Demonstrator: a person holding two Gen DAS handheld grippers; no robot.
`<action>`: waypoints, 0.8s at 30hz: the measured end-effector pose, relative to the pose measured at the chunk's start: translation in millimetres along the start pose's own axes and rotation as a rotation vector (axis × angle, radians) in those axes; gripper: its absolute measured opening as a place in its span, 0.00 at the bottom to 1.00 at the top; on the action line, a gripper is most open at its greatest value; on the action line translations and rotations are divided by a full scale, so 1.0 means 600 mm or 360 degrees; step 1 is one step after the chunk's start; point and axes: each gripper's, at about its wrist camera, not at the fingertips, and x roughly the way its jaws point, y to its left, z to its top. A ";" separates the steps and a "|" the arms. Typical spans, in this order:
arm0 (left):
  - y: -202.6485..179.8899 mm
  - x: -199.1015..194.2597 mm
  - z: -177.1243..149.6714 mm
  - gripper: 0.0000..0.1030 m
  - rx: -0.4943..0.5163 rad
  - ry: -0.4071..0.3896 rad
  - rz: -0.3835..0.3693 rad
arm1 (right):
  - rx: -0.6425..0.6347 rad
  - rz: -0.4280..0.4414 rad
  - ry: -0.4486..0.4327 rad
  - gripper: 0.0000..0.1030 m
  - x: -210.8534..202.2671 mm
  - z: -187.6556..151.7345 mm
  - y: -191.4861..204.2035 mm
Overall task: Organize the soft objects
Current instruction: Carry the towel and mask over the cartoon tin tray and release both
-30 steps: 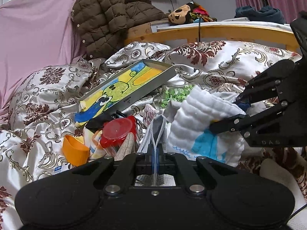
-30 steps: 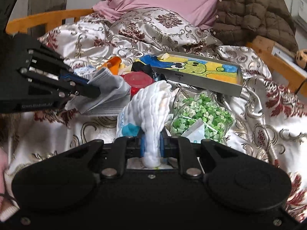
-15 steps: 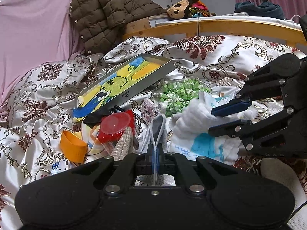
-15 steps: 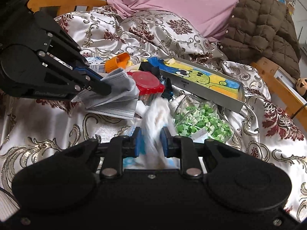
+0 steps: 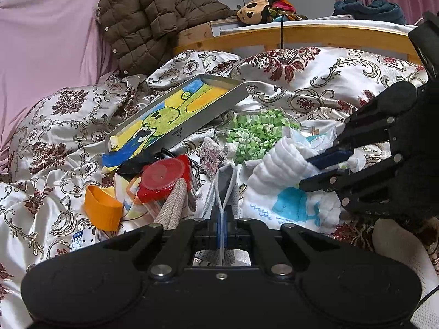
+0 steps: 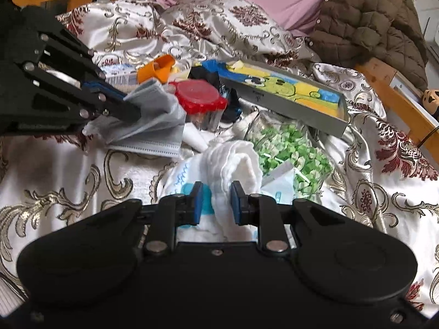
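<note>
1. Right now the left gripper (image 5: 221,229) is pinched tight on a grey face mask (image 6: 153,112), its blue pads pressed together with the folded fabric and ear loops caught between them.
2. Seen from the right wrist camera, that mask hangs from the left gripper (image 6: 129,109) above the floral bedspread (image 6: 68,170), just beside a red-lidded clear jar (image 6: 201,100).
3. The right gripper (image 6: 216,203) has its jaws parted, one on either side of a white muslin cloth (image 6: 233,164); the pads do not look to be squeezing it.
4. That cloth, with a blue print and a wavy blue line on it, lies bunched on the bedspread (image 5: 49,126) in the middle of the clutter, and in the left wrist view the right gripper (image 5: 315,170) has its tips sunk in the cloth's (image 5: 277,181) folds.
5. Just behind the cloth sits a clear bag of green paper bits (image 6: 285,153).
6. A grey tray with a yellow, green and blue cartoon drawing (image 5: 175,115) lies tilted on the covers behind the bag.
7. An orange cup (image 5: 101,211) lies on its side next to the red-lidded jar (image 5: 162,176).
8. A brown quilted jacket (image 5: 148,19) is heaped over the pink sheet (image 5: 46,44) at the back, and a wooden bed rail (image 5: 329,34) runs beyond.
</note>
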 end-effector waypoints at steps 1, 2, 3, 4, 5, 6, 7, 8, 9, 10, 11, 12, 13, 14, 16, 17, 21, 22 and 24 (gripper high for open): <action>0.000 0.001 -0.001 0.01 0.0000 -0.0001 0.0000 | -0.0013 -0.0005 -0.0003 0.06 0.001 0.000 0.002; 0.000 0.001 -0.001 0.01 -0.0001 -0.0003 0.0001 | -0.0029 -0.0011 -0.0010 0.04 0.001 0.000 0.004; 0.000 0.000 -0.002 0.01 -0.0003 -0.0006 0.0002 | -0.0045 -0.0017 -0.0023 0.02 0.001 0.001 0.005; 0.001 0.000 -0.002 0.01 -0.0008 -0.0013 -0.0002 | -0.0066 -0.0028 -0.0042 0.01 -0.001 0.001 0.007; 0.001 -0.001 -0.002 0.01 -0.0012 -0.0021 0.0002 | -0.0093 -0.0042 -0.0066 0.00 -0.004 0.001 0.010; 0.002 -0.002 -0.001 0.01 -0.0016 -0.0032 0.0007 | -0.0122 -0.0060 -0.0089 0.00 -0.007 0.001 0.014; 0.004 -0.005 0.000 0.01 -0.0024 -0.0047 0.0014 | -0.0149 -0.0077 -0.0110 0.00 -0.011 0.000 0.018; 0.006 -0.009 0.002 0.01 -0.0036 -0.0068 0.0025 | -0.0177 -0.0095 -0.0137 0.00 -0.014 0.000 0.022; 0.009 -0.013 0.004 0.01 -0.0051 -0.0090 0.0036 | -0.0203 -0.0117 -0.0173 0.00 -0.019 0.000 0.026; 0.011 -0.018 0.006 0.01 -0.0069 -0.0115 0.0049 | -0.0225 -0.0134 -0.0209 0.00 -0.025 0.001 0.029; 0.015 -0.022 0.009 0.01 -0.0089 -0.0137 0.0058 | -0.0247 -0.0159 -0.0256 0.00 -0.031 0.001 0.033; 0.019 -0.027 0.011 0.01 -0.0112 -0.0164 0.0070 | -0.0271 -0.0189 -0.0305 0.00 -0.037 0.001 0.036; 0.021 -0.031 0.013 0.01 -0.0128 -0.0182 0.0080 | -0.0289 -0.0217 -0.0347 0.00 -0.043 0.001 0.038; 0.022 -0.035 0.016 0.01 -0.0143 -0.0200 0.0090 | -0.0303 -0.0244 -0.0392 0.00 -0.048 0.001 0.040; 0.026 -0.042 0.020 0.01 -0.0172 -0.0236 0.0109 | -0.0313 -0.0288 -0.0468 0.00 -0.056 0.002 0.042; 0.027 -0.046 0.023 0.01 -0.0183 -0.0251 0.0115 | -0.0317 -0.0314 -0.0504 0.00 -0.060 0.003 0.042; 0.033 -0.056 0.039 0.01 -0.0218 -0.0298 0.0129 | -0.0278 -0.0404 -0.0630 0.00 -0.064 0.018 0.022; 0.037 -0.056 0.047 0.01 -0.0231 -0.0309 0.0134 | -0.0252 -0.0413 -0.0654 0.00 -0.062 0.026 0.013; 0.047 -0.056 0.064 0.01 -0.0260 -0.0331 0.0153 | -0.0184 -0.0437 -0.0711 0.00 -0.054 0.045 -0.011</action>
